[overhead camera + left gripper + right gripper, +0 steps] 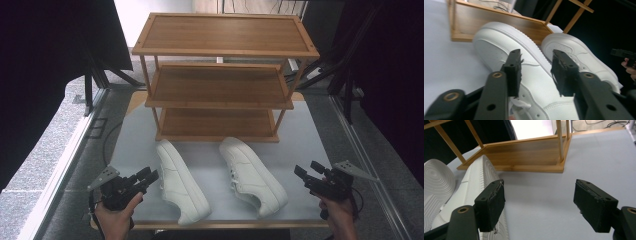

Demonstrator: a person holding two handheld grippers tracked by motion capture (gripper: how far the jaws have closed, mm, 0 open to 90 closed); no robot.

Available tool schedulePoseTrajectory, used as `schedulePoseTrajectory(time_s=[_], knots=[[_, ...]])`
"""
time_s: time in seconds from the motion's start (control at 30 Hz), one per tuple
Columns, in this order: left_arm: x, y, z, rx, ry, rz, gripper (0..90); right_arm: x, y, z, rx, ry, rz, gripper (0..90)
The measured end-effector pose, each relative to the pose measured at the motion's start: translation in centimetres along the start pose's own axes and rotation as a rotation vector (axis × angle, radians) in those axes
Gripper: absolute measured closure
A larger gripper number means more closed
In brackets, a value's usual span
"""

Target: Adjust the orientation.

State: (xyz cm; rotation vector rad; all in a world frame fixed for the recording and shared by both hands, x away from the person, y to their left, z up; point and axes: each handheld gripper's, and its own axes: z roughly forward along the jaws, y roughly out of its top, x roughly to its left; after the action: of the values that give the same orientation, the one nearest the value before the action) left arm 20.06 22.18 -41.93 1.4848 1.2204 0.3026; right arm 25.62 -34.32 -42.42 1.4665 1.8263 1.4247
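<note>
On the desk (310, 135), the left gripper (148, 177) hovers at the near left with its jaws released, just beside the left shoe (181, 182). The right shoe (252, 176) lies near it. Behind both stands the wooden rack (225, 75). At the near right, the right gripper (309, 172) is likewise released.

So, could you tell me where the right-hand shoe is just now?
In the high view the right shoe lies on the mat before the rack, between the other shoe and the right hand-held gripper.
</note>
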Motion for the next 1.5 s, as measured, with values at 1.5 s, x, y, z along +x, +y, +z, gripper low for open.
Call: schedulePoseTrajectory(time_s=[1.5], knots=[[-5.6,-4.6,5.2,0.245,-0.045,0.088,89.2,0.2,0.3,1.2,0.036,-0.065,0.056,27.6]])
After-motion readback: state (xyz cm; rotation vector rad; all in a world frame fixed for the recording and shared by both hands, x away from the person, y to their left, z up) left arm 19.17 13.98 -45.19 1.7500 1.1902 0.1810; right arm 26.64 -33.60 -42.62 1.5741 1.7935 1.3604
